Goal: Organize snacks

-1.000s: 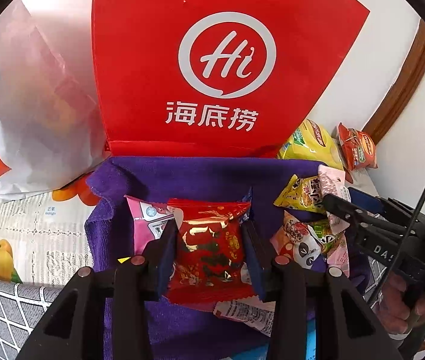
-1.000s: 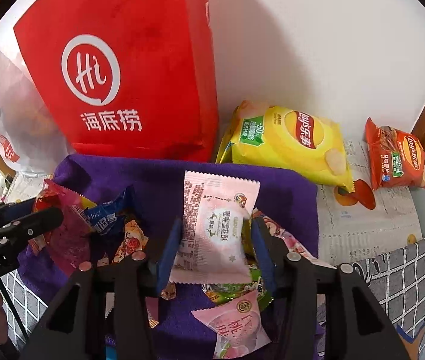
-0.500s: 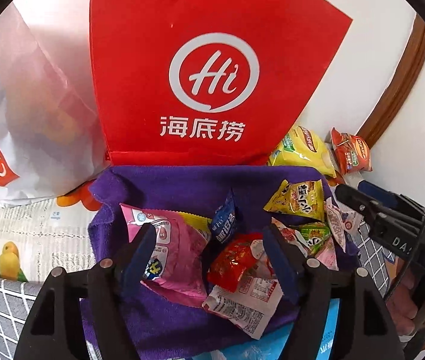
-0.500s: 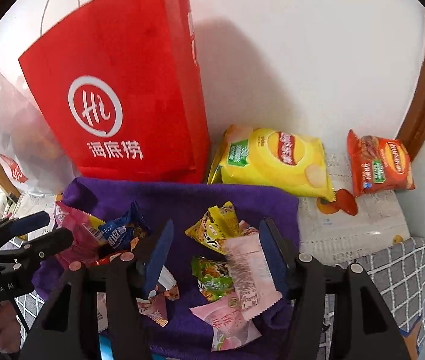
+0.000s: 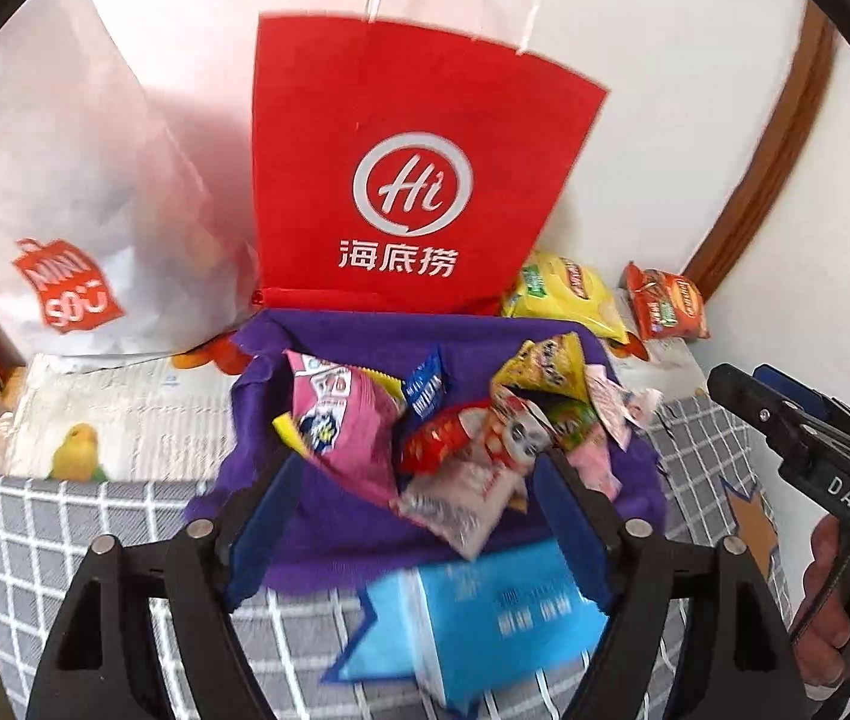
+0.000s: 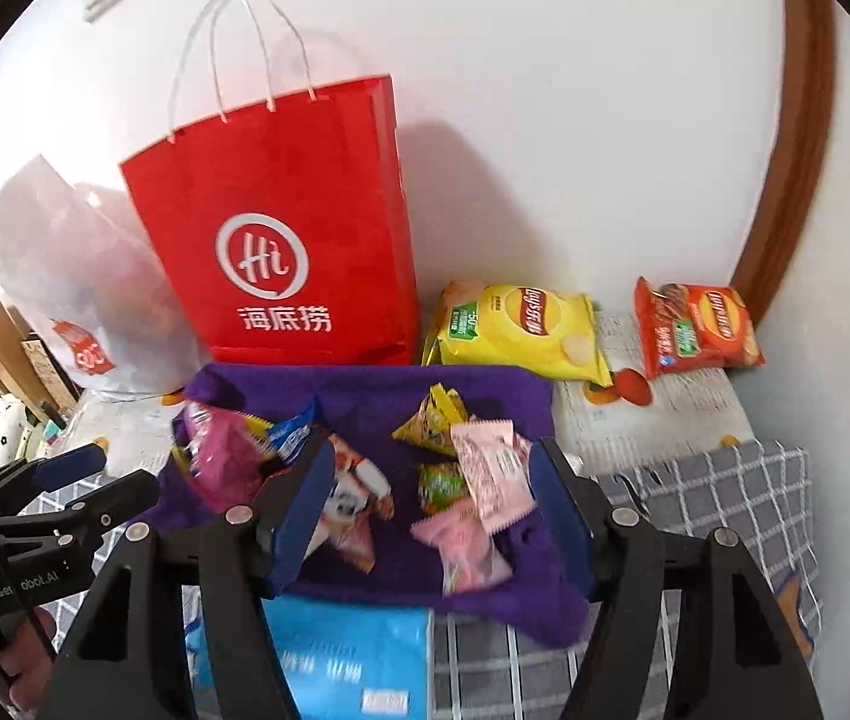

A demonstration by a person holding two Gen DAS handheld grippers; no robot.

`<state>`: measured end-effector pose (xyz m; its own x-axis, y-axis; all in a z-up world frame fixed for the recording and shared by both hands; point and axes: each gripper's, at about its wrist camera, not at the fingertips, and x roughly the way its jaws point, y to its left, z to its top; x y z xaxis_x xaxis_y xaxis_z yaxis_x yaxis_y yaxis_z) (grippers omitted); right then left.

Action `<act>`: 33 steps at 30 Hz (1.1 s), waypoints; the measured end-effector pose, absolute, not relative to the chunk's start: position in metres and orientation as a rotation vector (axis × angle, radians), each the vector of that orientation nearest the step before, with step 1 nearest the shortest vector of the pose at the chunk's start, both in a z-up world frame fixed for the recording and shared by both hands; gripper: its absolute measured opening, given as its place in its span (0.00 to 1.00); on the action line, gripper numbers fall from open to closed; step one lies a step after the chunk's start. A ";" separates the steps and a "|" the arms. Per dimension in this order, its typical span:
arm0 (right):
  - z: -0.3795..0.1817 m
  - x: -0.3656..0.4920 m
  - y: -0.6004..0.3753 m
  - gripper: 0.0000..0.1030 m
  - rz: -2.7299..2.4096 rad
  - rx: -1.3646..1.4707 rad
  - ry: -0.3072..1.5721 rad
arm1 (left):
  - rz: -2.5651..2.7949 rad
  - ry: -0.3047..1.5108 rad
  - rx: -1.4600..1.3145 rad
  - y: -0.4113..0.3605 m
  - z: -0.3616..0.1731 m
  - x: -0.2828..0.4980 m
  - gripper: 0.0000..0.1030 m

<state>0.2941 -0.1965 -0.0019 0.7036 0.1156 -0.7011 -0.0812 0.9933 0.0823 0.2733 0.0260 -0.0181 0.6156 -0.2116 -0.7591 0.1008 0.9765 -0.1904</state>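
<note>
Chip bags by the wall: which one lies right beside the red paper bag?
The yellow chip bag, next to the red paper bag. The orange chip bag lies apart, nearer the brown trim.

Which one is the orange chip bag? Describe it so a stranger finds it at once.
Start at the tall red paper bag standing against the white wall. To its right lies a yellow chip bag, and further right, near the brown wooden trim, lies the orange chip bag. It is the only orange-red packet off the purple cloth, and the rightmost snack.
</note>
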 end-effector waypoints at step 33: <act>0.030 0.012 -0.238 0.98 0.010 0.078 0.687 | -0.112 0.695 -0.088 -0.003 0.040 0.007 0.93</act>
